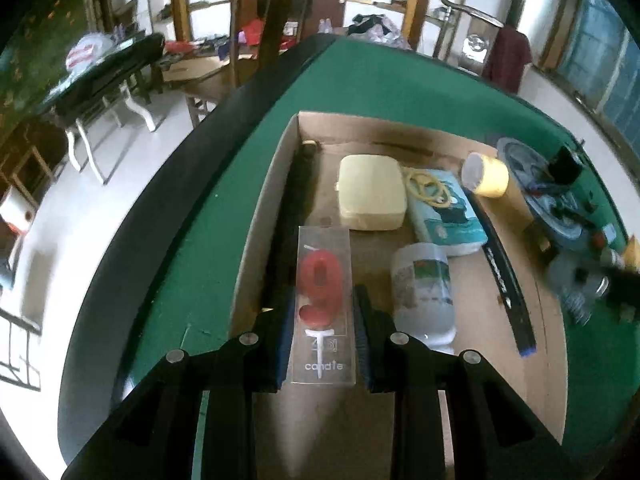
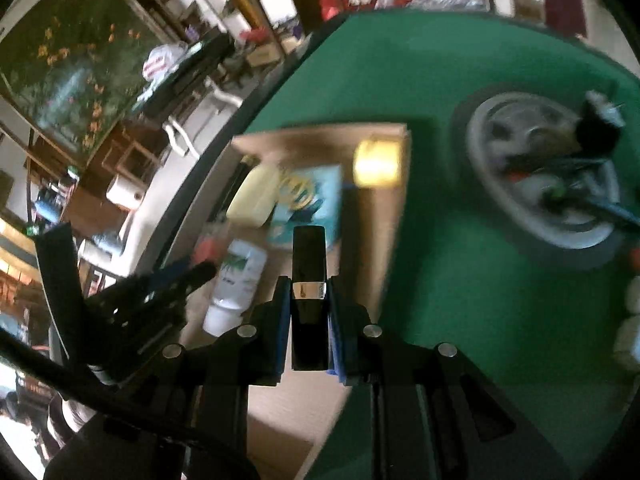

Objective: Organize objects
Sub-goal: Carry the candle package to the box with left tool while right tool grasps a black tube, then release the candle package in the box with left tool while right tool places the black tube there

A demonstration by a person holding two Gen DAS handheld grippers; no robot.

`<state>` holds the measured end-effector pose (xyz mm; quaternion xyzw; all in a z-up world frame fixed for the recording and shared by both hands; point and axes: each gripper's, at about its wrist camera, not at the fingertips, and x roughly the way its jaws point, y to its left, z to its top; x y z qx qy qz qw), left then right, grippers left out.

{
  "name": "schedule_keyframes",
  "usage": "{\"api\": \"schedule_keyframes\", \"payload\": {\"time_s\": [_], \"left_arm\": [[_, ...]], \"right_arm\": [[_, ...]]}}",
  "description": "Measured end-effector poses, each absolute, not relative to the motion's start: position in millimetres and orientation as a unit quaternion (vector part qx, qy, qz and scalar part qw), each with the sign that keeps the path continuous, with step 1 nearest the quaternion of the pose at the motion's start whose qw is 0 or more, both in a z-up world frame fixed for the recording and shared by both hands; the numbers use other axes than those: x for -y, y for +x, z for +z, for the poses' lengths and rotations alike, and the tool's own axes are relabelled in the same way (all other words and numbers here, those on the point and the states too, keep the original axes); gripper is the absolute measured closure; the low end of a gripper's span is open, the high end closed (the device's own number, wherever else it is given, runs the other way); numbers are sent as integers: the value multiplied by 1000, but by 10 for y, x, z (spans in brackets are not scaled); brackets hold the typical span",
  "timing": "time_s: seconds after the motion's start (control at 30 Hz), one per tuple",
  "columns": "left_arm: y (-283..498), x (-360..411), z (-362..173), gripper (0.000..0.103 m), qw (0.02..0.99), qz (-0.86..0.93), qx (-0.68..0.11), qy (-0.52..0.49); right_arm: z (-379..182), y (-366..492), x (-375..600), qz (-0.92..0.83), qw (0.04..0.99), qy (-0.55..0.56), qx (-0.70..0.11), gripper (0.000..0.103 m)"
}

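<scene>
The candle pack [image 1: 324,308] sits clamped in the left gripper [image 1: 323,336] over the cardboard box [image 1: 256,216], bottle [image 1: 424,292] at 3 o'clock. The right gripper [image 2: 308,320] pinches a black lipstick [image 2: 308,280] (view blurred). Risk: the slick pack slipping out crooked.

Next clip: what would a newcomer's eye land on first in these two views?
Probably the red number-nine candle in its clear case, clamped in the left gripper over the near-left part of the open cardboard box. Next, the glossy black lipstick-like tube pinched in the right gripper, above the box's right edge on the green table.
</scene>
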<state>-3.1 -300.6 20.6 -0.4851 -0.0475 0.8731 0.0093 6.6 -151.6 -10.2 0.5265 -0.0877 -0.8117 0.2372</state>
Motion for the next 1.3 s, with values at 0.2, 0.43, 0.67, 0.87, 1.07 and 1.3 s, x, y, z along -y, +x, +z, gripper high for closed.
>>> {"api": "schedule_keyframes", "payload": {"time_s": [0.2, 0.43, 0.67, 0.87, 1.07, 1.3], "left_arm": [[99, 3047, 257, 78, 16, 880, 70, -470], [295, 3224, 486, 48, 15, 894, 109, -435], [357, 3301, 564, 47, 7, 894, 128, -429], [458, 3138, 677, 42, 28, 897, 138, -420], [546, 2671, 770, 42, 86, 895, 141, -414], [682, 2115, 801, 42, 137, 890, 113, -420]], "right_arm": [[-303, 55, 1817, -801, 235, 546, 65, 88], [-362, 35, 1924, -799, 227, 554, 47, 87], [-255, 89, 1890, -810, 226, 540, 38, 86], [51, 262, 1508, -841, 216, 494, 43, 72], [159, 440, 766, -868, 162, 466, 63, 72], [127, 298, -442, -893, -14, 445, 61, 72]]}}
